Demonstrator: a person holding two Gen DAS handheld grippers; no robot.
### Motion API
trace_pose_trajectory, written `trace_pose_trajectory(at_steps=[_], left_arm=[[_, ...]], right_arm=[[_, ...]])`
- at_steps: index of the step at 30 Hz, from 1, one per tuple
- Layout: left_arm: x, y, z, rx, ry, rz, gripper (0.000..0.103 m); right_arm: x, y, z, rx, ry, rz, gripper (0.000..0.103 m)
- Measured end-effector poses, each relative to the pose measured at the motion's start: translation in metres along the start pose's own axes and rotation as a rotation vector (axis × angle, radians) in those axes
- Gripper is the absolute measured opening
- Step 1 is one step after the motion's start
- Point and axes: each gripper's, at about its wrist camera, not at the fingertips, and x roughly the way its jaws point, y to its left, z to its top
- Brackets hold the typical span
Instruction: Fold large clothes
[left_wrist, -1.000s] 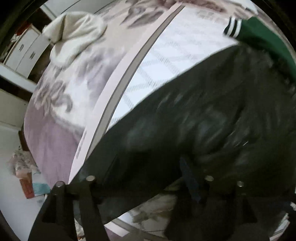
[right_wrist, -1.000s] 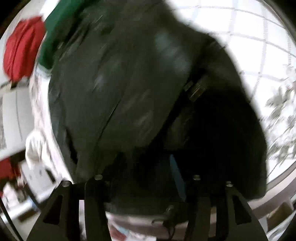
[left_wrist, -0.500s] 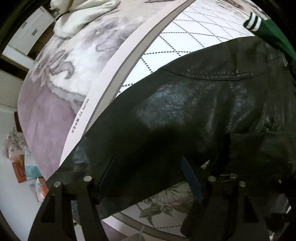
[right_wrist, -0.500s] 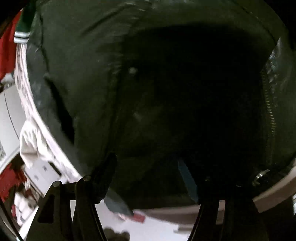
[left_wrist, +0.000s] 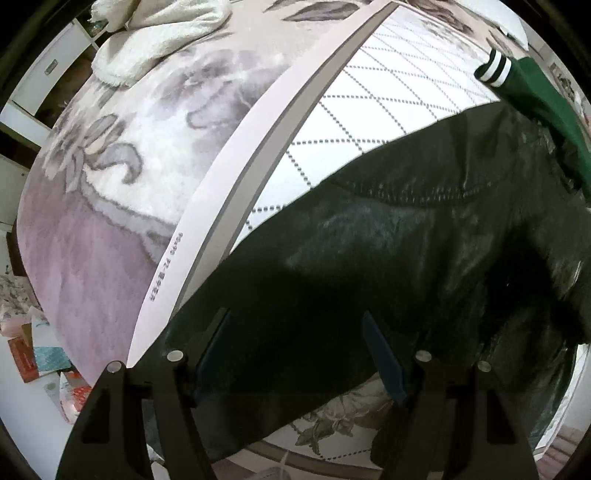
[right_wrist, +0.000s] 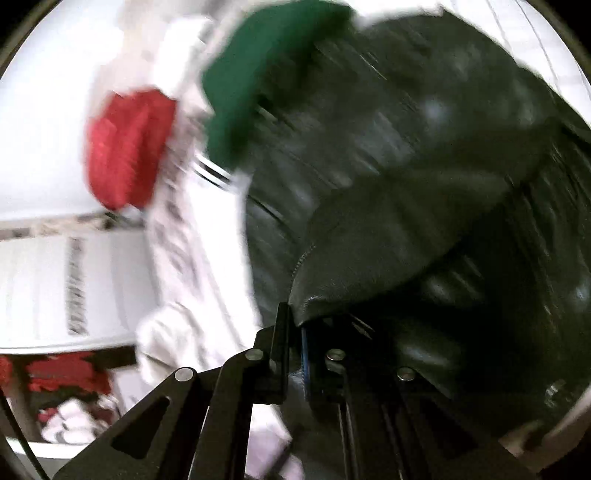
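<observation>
The black leather jacket (left_wrist: 388, 258) lies spread across the bed (left_wrist: 122, 155), on the white diamond-stitched quilt (left_wrist: 369, 110), with a green garment (left_wrist: 535, 96) touching its far right edge. The jacket looks heavy and thick: it should drape in broad, stubborn curves rather than crease sharply, and its glossy face is probably slippery, so a seam, hem or zip edge gives a surer hold than a flat panel. A fold will likely want pressing down to stay.

The left tool (left_wrist: 295, 354) points straight down over the jacket's near edge, its jaws standing apart with leather beneath them but not pinched. The right tool (right_wrist: 293, 332) is angled downward and forward; its jaws have just been closing and are now clenched on a rolled edge of the jacket beside a line of zip teeth. That view is badly blurred, so which part of the jacket it is I cannot say.
</observation>
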Motion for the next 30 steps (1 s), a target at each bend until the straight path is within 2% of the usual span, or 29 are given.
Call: trace_pose_trajectory(at_steps=[3,5,6,8,10,11,14,16,17,18,19,21,23,27,28,30], left_arm=[[-0.002,0.001,0.008,-0.003,-0.013,-0.009,0.070],[-0.003,0.000,0.012,-0.005,-0.020,-0.010,0.070],[-0.001,0.002,0.015,-0.005,-0.022,-0.011,0.070],[0.000,0.002,0.017,-0.007,-0.021,-0.007,0.070],[0.001,0.003,0.014,-0.014,-0.012,-0.013,0.070],[0.001,0.004,0.012,-0.019,-0.007,-0.015,0.070],[-0.001,0.008,0.000,-0.026,0.007,-0.018,0.070],[-0.003,0.017,-0.012,-0.047,0.030,-0.024,0.070],[-0.004,0.021,-0.017,-0.060,0.037,-0.029,0.070],[-0.006,0.027,-0.024,-0.081,0.048,-0.032,0.070],[-0.007,0.033,-0.032,-0.105,0.057,-0.037,0.070],[-0.010,0.053,-0.049,-0.188,0.081,-0.060,0.070],[-0.009,0.077,-0.070,-0.320,0.111,-0.099,0.070],[0.019,0.122,-0.120,-0.661,0.180,-0.260,0.069],[0.030,0.131,-0.133,-0.759,0.187,-0.327,0.069],[0.037,0.141,-0.140,-0.844,0.152,-0.374,0.069]], right_arm=[[0.008,0.025,0.010,-0.043,-0.049,0.056,0.005],[0.027,0.028,0.012,-0.058,-0.071,0.042,0.005],[0.042,0.025,0.013,-0.087,-0.052,0.010,0.005],[0.089,0.010,0.017,-0.116,0.084,-0.098,0.011],[0.136,-0.022,0.009,-0.067,0.322,-0.223,0.021],[0.143,-0.036,0.003,-0.043,0.388,-0.254,0.021],[0.129,-0.046,-0.018,-0.111,0.442,-0.282,0.026],[0.116,-0.045,-0.028,-0.151,0.457,-0.259,0.045],[0.106,-0.043,-0.034,-0.176,0.469,-0.275,0.054],[0.100,-0.043,-0.039,-0.191,0.473,-0.283,0.072],[0.093,-0.041,-0.045,-0.210,0.481,-0.289,0.078],[0.086,-0.039,-0.055,-0.254,0.511,-0.310,0.078],[0.085,-0.037,-0.064,-0.308,0.536,-0.345,0.078],[0.092,-0.053,-0.080,-0.357,0.581,-0.420,0.078],[0.095,-0.053,-0.081,-0.361,0.586,-0.429,0.078],[0.099,-0.055,-0.084,-0.378,0.587,-0.442,0.078]])
